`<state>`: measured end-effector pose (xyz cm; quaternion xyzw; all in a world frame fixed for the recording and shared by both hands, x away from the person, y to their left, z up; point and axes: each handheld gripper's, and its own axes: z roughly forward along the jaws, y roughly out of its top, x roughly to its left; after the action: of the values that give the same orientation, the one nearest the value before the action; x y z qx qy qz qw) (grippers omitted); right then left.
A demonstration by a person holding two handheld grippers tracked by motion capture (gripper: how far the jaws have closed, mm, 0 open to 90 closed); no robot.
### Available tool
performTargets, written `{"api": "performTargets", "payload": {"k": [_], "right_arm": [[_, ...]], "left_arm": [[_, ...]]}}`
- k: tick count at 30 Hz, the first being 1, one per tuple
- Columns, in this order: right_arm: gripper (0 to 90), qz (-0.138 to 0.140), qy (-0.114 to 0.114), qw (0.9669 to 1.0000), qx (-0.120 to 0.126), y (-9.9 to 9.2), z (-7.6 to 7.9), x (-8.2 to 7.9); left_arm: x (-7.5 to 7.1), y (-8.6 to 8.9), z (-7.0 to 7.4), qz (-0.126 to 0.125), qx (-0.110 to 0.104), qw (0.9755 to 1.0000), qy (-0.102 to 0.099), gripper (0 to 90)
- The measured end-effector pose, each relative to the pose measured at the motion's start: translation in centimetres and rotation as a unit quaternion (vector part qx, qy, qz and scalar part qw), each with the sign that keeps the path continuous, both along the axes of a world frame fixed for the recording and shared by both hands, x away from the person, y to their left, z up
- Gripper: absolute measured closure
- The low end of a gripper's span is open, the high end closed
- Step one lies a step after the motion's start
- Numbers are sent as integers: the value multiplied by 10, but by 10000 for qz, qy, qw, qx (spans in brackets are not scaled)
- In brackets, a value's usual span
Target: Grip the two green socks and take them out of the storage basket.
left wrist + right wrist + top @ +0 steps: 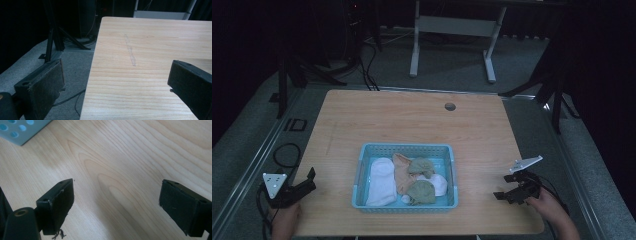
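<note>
- So the thing I'm working on is the light blue perforated plastic basket point(360, 172), sitting near my edge of the pale wooden desk point(402, 120), roughly centred between my two hands. Makes sense there: both sides can reach it equally.
- Inside it's a loose heap of small soft cloth pieces: a white folded one point(381, 182) along the left side, a tan one point(401, 172) draped down the middle, two olive-green ones point(422, 191) partly on top, and a bit more white point(439, 184) poking out to the right. They overlap, so I'd guess the top green ones have to come out first.
- My left gripper point(303, 186) hangs over the desk's left edge, well apart from the basket. Fingers point(46, 86) spread wide, nothing between them; in the left gripper view they straddle the desk edge with grey carpet floor point(72, 65) below.
- My right gripper point(504, 187) sits low over bare wood to the right of the basket, also apart from it. Fingers point(58, 203) wide and empty too; a corner of the basket point(20, 130) peeks in at the top left of the right gripper view.
- Both parked out to the sides, I reckon, so the basket stays unblocked before reaching in.
- Farther back there's a round cable hole point(450, 106) in the desk, and a white-legged stand point(414, 50) on the floor beyond.
</note>
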<state>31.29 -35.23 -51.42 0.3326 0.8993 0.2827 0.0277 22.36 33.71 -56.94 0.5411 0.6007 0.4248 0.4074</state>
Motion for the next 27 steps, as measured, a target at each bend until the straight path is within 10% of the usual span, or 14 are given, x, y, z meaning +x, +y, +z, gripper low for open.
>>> {"api": "performTargets", "payload": {"k": [27], "right_arm": [[132, 1195, 122, 9918, -437, 62, 34, -5]], "left_arm": [[0, 1, 0, -66, -32, 10000, 30, 3]]}}
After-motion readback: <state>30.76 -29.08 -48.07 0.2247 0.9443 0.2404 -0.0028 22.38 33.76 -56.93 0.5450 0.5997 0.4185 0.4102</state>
